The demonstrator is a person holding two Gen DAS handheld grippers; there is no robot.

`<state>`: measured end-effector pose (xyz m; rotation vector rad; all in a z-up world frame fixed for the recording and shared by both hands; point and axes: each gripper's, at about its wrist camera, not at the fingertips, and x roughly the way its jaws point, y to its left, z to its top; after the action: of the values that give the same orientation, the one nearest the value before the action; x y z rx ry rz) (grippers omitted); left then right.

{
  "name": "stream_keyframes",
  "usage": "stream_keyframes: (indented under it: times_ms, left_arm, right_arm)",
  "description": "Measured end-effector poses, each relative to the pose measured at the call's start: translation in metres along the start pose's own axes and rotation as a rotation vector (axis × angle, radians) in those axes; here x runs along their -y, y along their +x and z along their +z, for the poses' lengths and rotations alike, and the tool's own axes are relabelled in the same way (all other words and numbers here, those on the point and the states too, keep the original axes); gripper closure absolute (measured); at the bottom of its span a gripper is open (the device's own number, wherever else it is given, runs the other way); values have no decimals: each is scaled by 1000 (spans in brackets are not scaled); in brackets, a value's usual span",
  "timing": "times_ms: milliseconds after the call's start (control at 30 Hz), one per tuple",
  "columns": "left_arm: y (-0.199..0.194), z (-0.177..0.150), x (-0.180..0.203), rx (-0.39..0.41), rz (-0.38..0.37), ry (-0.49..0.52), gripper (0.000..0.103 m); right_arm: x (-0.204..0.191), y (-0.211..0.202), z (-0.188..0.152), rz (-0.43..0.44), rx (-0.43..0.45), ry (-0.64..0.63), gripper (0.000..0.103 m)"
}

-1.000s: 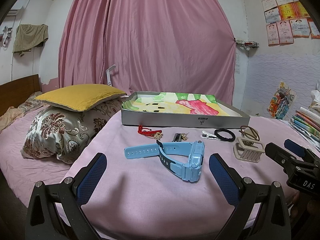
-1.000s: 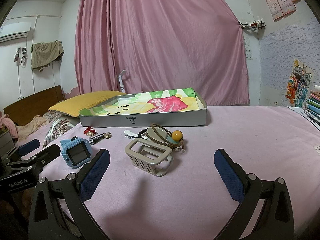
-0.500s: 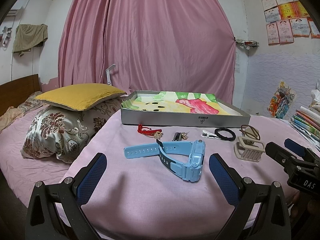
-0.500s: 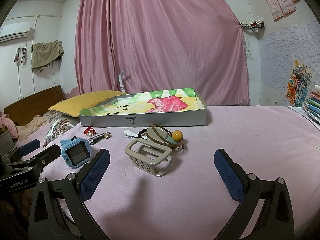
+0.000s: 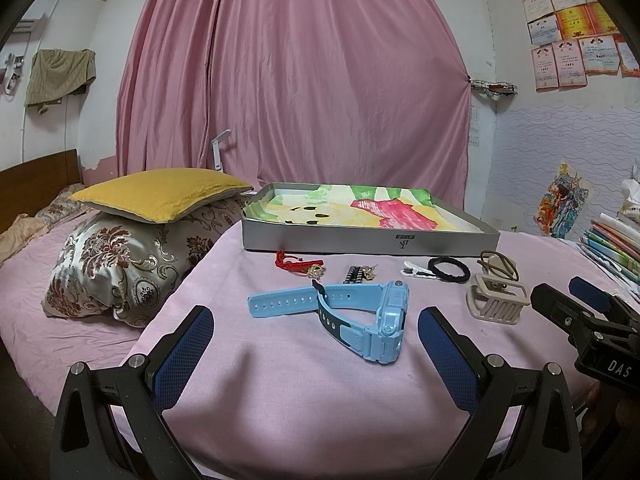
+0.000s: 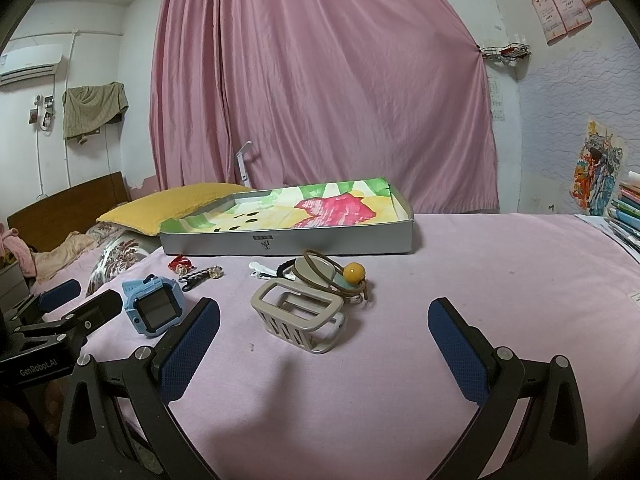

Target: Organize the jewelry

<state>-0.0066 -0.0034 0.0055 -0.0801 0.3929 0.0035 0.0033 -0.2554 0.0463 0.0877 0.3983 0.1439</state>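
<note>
A blue watch [image 5: 360, 316] lies on the pink bedspread just beyond my open, empty left gripper [image 5: 314, 344]; it also shows in the right wrist view [image 6: 154, 310]. A beige claw clip [image 6: 300, 316] lies in front of my open, empty right gripper [image 6: 324, 340]. Behind it are a brown hair tie with a yellow bead [image 6: 354, 273], a black hair tie [image 5: 448, 269], a white clip [image 5: 414, 270], a red bracelet [image 5: 296, 264] and a small dark beaded piece [image 5: 356, 273]. A shallow grey box [image 5: 360, 242] with a colourful lining stands behind them.
Two pillows [image 5: 140, 232] lie at the left of the bed. Stacked books [image 5: 616, 244] sit at the right edge. A pink curtain [image 5: 296, 80] hangs behind. The right gripper shows at the right of the left wrist view [image 5: 588, 316].
</note>
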Motion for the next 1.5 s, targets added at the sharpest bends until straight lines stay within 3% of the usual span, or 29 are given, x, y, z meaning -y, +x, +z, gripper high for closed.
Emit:
stream_keyframes:
  times_ms: [500,833,933,1000,1033,1133,1200,1500]
  left_arm:
    - [0,0,0,-5,-3,0,0]
    - [14,0,-9,-90,-91,-21,1]
    - [20,1,-7,-115,-118,-20,1]
    - [23,1,-6,-127,-136,-25,1]
    - [24,2,-5,-131,-143,-28,1]
    - [31,5,-5,-155,-169,-45,10]
    - [37,6,-6,-181,-195,-63,22]
    - [54,11,-1,-247,-256,-69,43]
  right_arm:
    - [7,-4,5,3,8,23,1]
    - [13,11,16,51,-53,35,2]
    - [7,20,14,59,-101,22,14]
    - [6,22,13,45,-112,23,29]
    - [6,25,13,35,-121,28,30]
    - [6,28,10,37,-138,43,30]
    - [4,31,8,40,-148,45,30]
    - [-7,52,9,30,-249,53,30]
